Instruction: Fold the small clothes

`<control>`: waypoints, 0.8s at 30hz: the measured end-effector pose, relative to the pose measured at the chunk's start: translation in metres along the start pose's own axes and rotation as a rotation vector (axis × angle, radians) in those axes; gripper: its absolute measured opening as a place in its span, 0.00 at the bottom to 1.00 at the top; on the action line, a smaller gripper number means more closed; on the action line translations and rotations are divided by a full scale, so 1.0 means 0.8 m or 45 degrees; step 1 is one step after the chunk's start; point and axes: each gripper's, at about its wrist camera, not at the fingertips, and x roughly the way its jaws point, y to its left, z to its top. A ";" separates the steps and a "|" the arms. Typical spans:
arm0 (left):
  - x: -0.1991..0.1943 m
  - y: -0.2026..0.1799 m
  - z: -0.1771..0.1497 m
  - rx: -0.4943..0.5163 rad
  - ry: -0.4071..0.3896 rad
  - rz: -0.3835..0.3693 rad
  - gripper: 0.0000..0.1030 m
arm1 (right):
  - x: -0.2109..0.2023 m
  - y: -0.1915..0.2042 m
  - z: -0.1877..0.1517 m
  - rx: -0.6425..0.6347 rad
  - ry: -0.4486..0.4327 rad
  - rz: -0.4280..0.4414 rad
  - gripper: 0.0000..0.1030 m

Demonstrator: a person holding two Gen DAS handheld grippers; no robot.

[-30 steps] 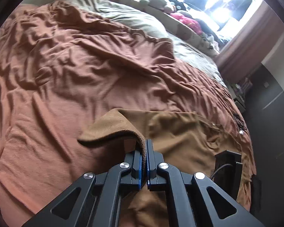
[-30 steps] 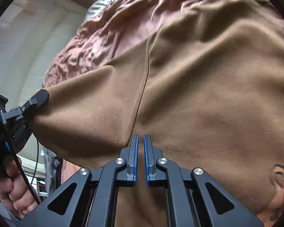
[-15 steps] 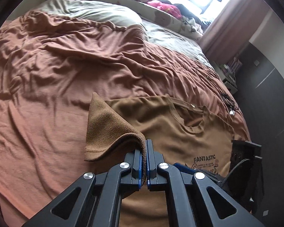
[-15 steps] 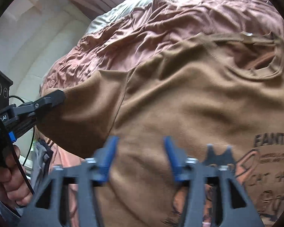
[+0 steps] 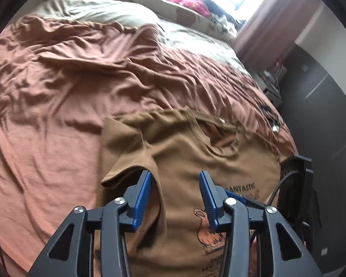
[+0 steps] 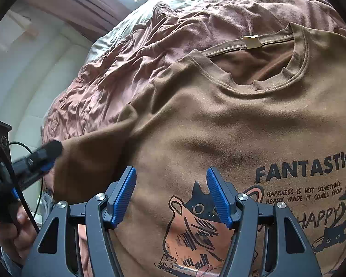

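From the left wrist we see our left gripper (image 5: 175, 191) just opened, the brown T-shirt (image 5: 196, 157) at lower centre on the rust bedsheet (image 5: 64, 87), its sleeve (image 5: 126, 152) between the pads, unpinched; from the right wrist, our right gripper (image 6: 170, 194) is released over the shirt's printed front

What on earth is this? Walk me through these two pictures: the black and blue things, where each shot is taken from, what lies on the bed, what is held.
No robot: a person holds tongs in each hand, each with a camera looking along its blue-padded fingers. One view shows the left tongs, the other the right tongs. Both have just been opening and grip nothing. A brown T-shirt printed "FANTASTIC" lies face up on the rust-coloured bedspread, one sleeve folded inward.
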 end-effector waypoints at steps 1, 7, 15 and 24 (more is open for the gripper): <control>-0.001 0.002 0.001 -0.003 -0.003 0.003 0.44 | -0.001 0.002 0.000 -0.002 0.000 0.004 0.60; -0.010 0.017 -0.002 -0.028 -0.024 -0.011 0.49 | 0.006 0.006 0.007 -0.008 0.006 0.030 0.60; -0.007 0.075 -0.021 -0.161 0.023 0.136 0.49 | 0.022 0.056 0.009 -0.244 0.021 -0.064 0.66; -0.013 0.127 -0.048 -0.200 0.107 0.201 0.49 | 0.080 0.131 -0.015 -0.633 0.120 -0.281 0.66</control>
